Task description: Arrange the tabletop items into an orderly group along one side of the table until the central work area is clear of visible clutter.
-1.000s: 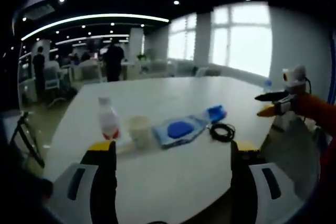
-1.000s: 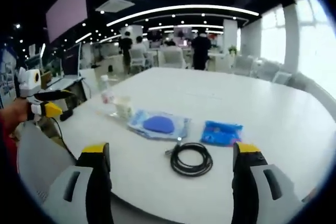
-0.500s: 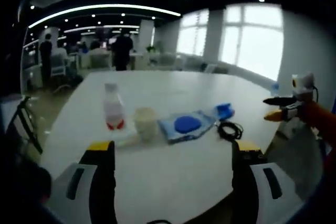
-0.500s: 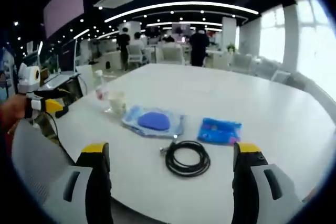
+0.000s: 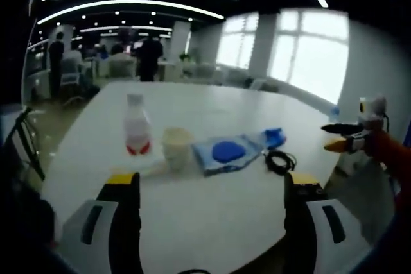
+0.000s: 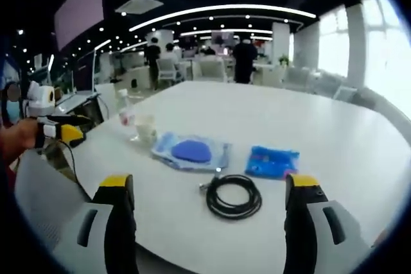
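Both tongs gape apart over the table (image 6: pixel 334 126) edge, coiled cable (image 6: pixel 234 196) nearest, bare tabletop beyond.

Five items in loose row on white tabletop (image 6: pixel 334 120).
Clear bottle (image 5: pixel 136 124), red label band, upright, at row's 9 o'clock end in left gripper view.
Pale cup (image 5: pixel 176 148) upright, just beside bottle.
Flat clear-blue packet with dark blue oval (image 6: pixel 191 152), lying flat mid-row.
Small blue pouch (image 6: pixel 273 161), flat, near packet.
Coiled black cable (image 6: pixel 234 196), at 6 o'clock of packet and pouch in right gripper view.
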The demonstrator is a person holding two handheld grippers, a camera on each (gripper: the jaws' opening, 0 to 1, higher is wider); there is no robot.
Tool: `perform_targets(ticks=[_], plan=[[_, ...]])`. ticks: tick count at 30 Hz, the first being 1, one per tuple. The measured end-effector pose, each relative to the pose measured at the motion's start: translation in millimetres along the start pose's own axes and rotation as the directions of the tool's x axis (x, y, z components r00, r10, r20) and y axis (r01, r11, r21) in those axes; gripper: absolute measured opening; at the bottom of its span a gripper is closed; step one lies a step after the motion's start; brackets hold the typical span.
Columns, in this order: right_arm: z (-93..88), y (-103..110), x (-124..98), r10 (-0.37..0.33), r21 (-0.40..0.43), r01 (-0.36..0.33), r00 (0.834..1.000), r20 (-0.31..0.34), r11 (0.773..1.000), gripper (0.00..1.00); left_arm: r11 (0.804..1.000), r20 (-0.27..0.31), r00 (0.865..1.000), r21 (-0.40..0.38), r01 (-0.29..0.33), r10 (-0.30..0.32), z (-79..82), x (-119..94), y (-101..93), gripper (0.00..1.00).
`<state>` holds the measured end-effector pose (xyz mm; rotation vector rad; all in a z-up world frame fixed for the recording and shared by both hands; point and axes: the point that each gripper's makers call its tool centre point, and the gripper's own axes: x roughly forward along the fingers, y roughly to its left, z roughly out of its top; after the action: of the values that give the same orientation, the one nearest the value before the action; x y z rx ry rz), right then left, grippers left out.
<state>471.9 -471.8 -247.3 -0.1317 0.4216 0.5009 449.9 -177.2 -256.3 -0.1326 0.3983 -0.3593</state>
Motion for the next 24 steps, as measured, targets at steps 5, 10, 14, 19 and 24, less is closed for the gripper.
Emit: perform_targets(ticks=[5, 10, 14, 19, 24], plan=[[1.7, -5.5, 0.8, -0.001, -0.002, 0.001, 1.000, 0.006, 1.000, 0.97, 0.999, -0.002, 1.000, -0.019, 0.031, -0.031, -0.9, 4.0, -0.3, 0.90], [1.6, -6.5, 2.6, 0.008, -0.015, -0.008, 1.000, 0.005, 1.000, 0.98, 0.998, 0.008, 0.999, -0.043, 0.039, -0.039, -0.5, 4.1, 6.7, 0.89], [0.5, -5.0, 4.5, 0.020, -0.017, -0.020, 1.000, 0.005, 1.000, 0.97, 0.997, 0.013, 0.999, -0.055, 0.045, -0.045, -1.0, 4.3, 9.6, 0.89], [0.1, -1.3, 7.1, 0.050, -0.019, -0.050, 0.999, 0.005, 0.999, 0.97, 0.996, 0.017, 0.998, -0.072, 0.058, -0.056, -1.2, 6.2, 8.6, 0.88], [2.4, -0.8, 7.9, 0.057, -0.019, -0.057, 0.998, 0.016, 0.998, 0.97, 0.996, 0.018, 0.999, -0.070, 0.051, -0.050, -1.0, 7.1, 11.2, 0.88]])
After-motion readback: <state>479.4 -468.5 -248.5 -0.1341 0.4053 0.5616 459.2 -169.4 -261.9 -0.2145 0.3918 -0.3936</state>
